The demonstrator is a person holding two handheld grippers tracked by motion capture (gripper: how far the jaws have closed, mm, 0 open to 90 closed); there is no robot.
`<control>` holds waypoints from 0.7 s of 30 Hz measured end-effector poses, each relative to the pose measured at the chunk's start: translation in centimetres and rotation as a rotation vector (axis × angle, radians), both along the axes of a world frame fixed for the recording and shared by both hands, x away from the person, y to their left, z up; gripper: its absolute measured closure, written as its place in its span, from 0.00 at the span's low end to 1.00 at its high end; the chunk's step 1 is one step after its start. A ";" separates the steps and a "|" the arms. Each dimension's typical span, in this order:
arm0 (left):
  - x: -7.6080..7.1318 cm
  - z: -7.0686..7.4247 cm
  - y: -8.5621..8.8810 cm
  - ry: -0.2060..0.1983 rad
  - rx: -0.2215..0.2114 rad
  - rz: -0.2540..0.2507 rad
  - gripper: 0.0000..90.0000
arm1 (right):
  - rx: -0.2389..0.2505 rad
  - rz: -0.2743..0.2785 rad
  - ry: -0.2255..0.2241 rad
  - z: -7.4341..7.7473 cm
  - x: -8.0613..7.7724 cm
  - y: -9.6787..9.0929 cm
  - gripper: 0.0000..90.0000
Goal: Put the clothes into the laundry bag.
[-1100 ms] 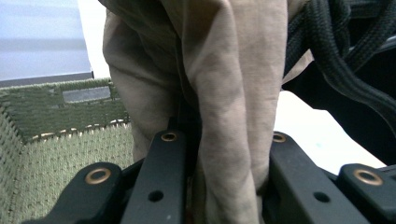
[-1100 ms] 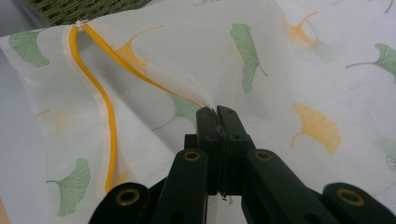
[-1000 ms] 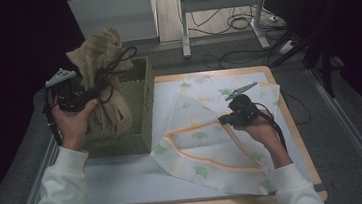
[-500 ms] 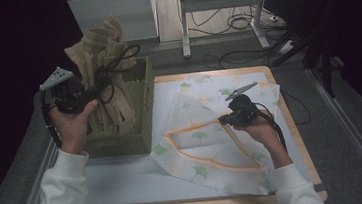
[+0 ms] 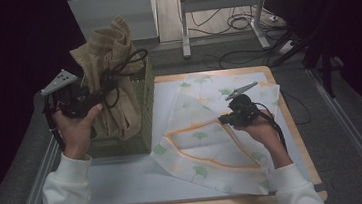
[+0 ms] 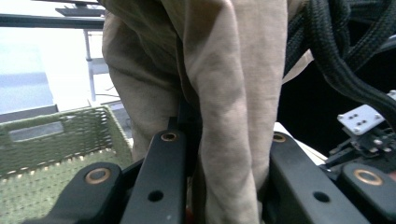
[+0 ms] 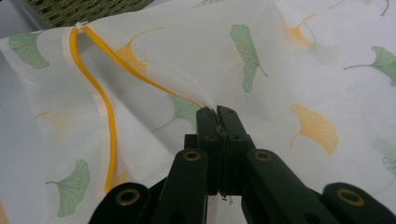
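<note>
Left tongs (image 5: 98, 92) clamp the tan garment (image 5: 110, 63) upper left above the green basket (image 5: 142, 113); right tongs (image 5: 221, 119) pinch the mesh bag's (image 5: 208, 144) rim mid-frame. Next: garment into the bag opening.

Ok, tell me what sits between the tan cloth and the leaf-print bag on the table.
In the high view, the near wall of the green woven basket stands between the tan cloth and the leaf-print bag, then a strip of bare table.

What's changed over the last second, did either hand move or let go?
The left gripper has lifted the tan cloth a bit higher out of the green basket, still gripping it. The right gripper stayed put, jaws still pinching the leaf-print bag.
</note>
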State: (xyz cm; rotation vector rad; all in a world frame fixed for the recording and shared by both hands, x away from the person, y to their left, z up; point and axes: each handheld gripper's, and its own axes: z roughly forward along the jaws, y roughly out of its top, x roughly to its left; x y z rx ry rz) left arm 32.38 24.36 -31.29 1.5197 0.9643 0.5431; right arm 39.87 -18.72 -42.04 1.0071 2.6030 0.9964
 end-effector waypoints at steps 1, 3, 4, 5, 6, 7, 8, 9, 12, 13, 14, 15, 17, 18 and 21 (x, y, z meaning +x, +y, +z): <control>-0.1 0.0 -0.1 -0.001 -0.005 -0.006 0.87 | -0.001 0.000 0.000 0.0 0.0 0.0 0.99; -0.3 0.0 -0.4 -0.002 -0.012 -0.017 0.87 | -0.002 0.002 0.000 0.0 0.0 0.0 0.99; -0.5 0.0 -0.5 -0.004 -0.010 -0.022 0.87 | -0.002 0.003 0.000 0.0 0.0 0.1 0.98; -0.6 0.0 -0.6 -0.007 -0.011 -0.026 0.87 | -0.002 0.003 0.000 0.0 0.0 0.1 0.99; -0.7 0.0 -0.8 -0.010 -0.009 -0.030 0.87 | -0.002 0.002 0.000 0.0 0.0 0.0 0.98; -0.8 0.0 -0.9 -0.011 -0.010 -0.035 0.87 | -0.002 0.002 0.001 0.0 0.0 0.0 0.99; -0.9 0.0 -1.0 -0.013 -0.010 -0.041 0.87 | -0.002 0.000 0.000 0.0 0.0 0.0 0.99; -1.0 0.0 -1.1 -0.014 -0.010 -0.045 0.87 | -0.002 0.000 0.000 0.0 0.0 0.0 0.98; -1.3 0.1 -1.5 -0.016 -0.008 -0.060 0.87 | -0.001 0.002 0.001 0.1 0.0 0.0 0.99; -1.3 0.1 -1.6 -0.019 -0.005 -0.065 0.87 | -0.001 0.002 -0.001 0.1 0.0 0.0 0.99; -1.4 0.1 -1.8 -0.019 -0.004 -0.071 0.87 | 0.000 0.002 -0.001 0.1 0.0 0.0 0.99; -1.5 0.1 -1.9 -0.020 -0.005 -0.075 0.87 | 0.000 0.002 -0.001 0.1 0.0 0.0 0.99; -1.6 0.0 -2.2 -0.021 -0.005 -0.084 0.87 | 0.000 0.002 -0.001 0.1 0.0 -0.1 0.99; -1.7 -0.1 -2.4 -0.023 -0.005 -0.090 0.87 | 0.000 0.002 -0.001 0.1 0.0 -0.1 0.99; -1.9 -0.4 -3.0 -0.019 -0.013 -0.109 0.87 | -0.002 0.001 -0.001 0.1 0.0 0.0 0.98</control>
